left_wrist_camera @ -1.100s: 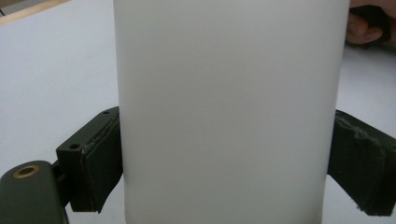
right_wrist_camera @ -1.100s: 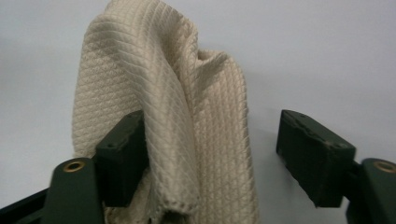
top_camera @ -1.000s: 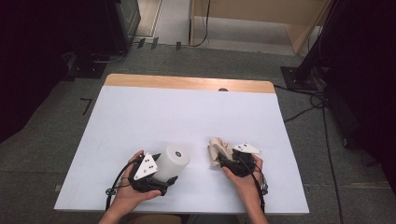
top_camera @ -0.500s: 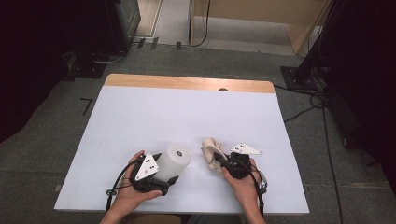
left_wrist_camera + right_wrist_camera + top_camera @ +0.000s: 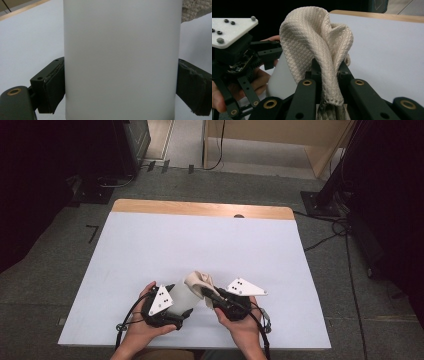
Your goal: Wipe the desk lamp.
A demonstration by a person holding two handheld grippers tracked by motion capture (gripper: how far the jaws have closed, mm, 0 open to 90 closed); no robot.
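One cup [image 5: 186,292], one cloth [image 5: 199,280]

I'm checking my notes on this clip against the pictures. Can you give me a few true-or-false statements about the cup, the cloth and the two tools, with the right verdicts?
1. The left tool is clamped on the white cup. True.
2. The right tool is open and empty. False: its jaws are shut on the beige cloth.
3. The cloth has a woven diamond texture. True.
4. The cloth lies flat on the white table. False: it is bunched and lifted, beside the cup.
5. The cup is dark blue. False: it is white.
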